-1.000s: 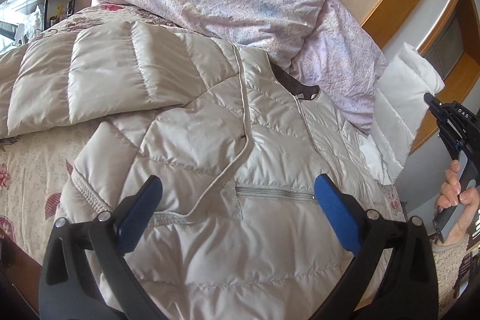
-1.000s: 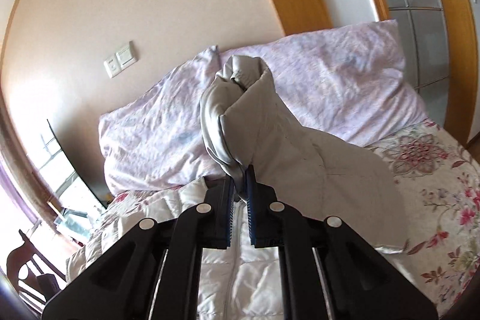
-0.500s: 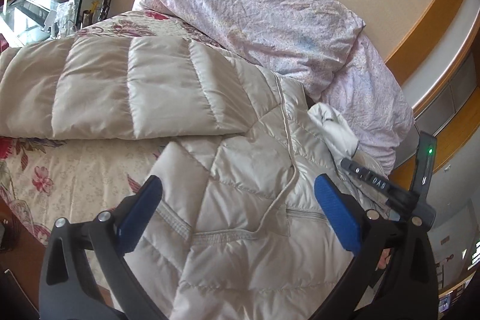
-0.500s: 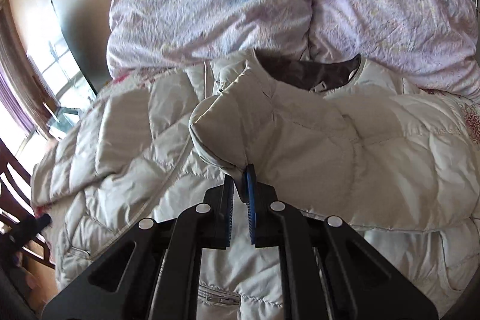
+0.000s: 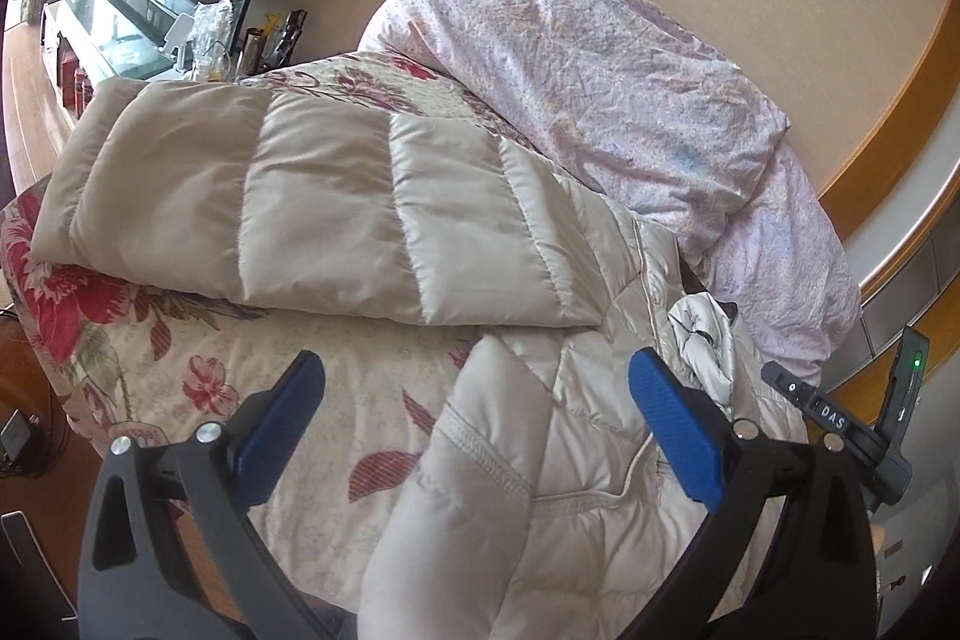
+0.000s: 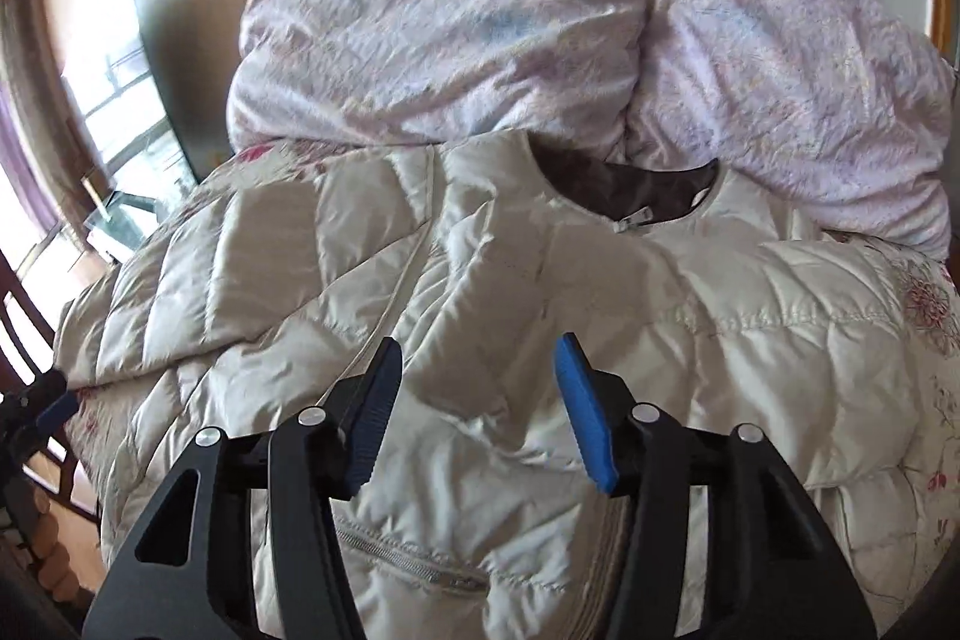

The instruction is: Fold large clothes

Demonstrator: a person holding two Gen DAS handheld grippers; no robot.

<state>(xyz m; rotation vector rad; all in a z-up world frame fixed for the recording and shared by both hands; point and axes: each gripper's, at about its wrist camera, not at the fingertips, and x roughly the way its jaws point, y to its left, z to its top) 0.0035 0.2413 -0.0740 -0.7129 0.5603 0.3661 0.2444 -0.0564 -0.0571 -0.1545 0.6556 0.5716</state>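
Quilted cream fabric of the down jacket (image 6: 600,316) fills most of both views; it lies on the bed (image 5: 336,400), with its collar at 12 o'clock against the lilac pillows (image 6: 456,34). In the right wrist view its lower hem is cut off behind the black claw frame, and its far right side runs out of the picture at 3 o'clock. One sleeve (image 5: 288,208) lies stretched flat towards 9 o'clock in the left wrist view, its cuff close to the bed's edge; the other sleeve (image 6: 480,268) is folded across the chest. What the pale crumpled cloth near the collar is in the left wrist view, I cannot tell. Open room is on the flowered bed cover at 8 o'clock, between the flat sleeve and the jacket's body. The right claw (image 6: 477,388) points downward over the folded sleeve; its jaws are opening, and the fabric lies below them, not pinched. The left claw (image 5: 480,412) is spread wide over the jacket's lower corner, gripping nothing, also tilted downward. The right tool's body shows at 4 o'clock there, partly hidden.
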